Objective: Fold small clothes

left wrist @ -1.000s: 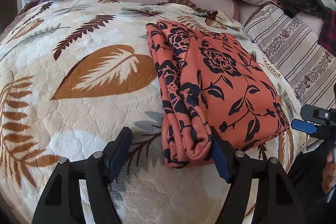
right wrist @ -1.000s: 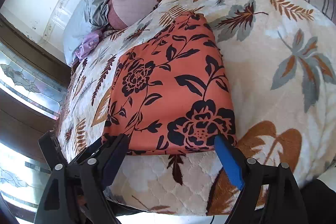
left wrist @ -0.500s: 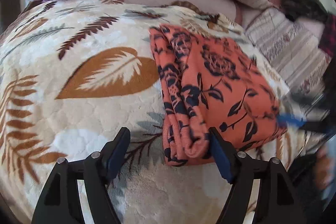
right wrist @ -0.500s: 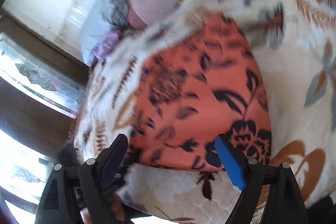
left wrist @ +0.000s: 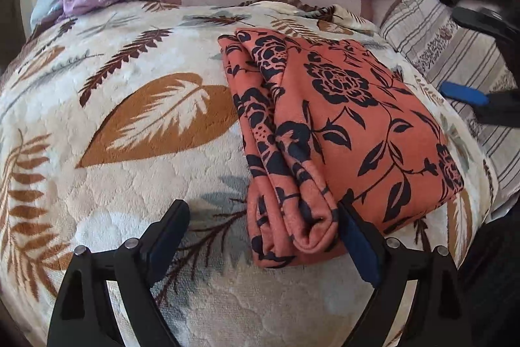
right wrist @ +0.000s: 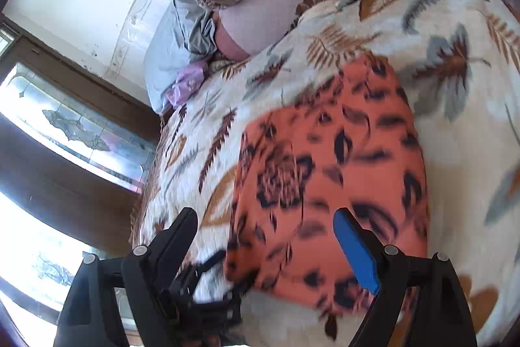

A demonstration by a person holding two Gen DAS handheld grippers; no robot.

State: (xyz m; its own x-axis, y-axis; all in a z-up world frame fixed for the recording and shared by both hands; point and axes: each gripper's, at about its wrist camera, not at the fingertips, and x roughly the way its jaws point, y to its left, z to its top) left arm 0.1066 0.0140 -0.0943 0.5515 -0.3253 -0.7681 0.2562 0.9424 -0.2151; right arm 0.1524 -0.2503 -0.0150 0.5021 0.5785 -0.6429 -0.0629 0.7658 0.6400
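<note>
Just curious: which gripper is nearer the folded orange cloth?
Left. The left gripper sits at the folded orange cloth, one finger against its near corner; the right gripper hovers open over it.

Matt orange cloth (left wrist: 351, 126) on plush blanket (left wrist: 136, 171)

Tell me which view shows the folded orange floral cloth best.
The left wrist view: the orange floral cloth is sharp there, with its stacked folded edge visible beside the open left tongs. The right wrist view shows the cloth's flat top under the open right tongs, but motion-blurred.
</note>
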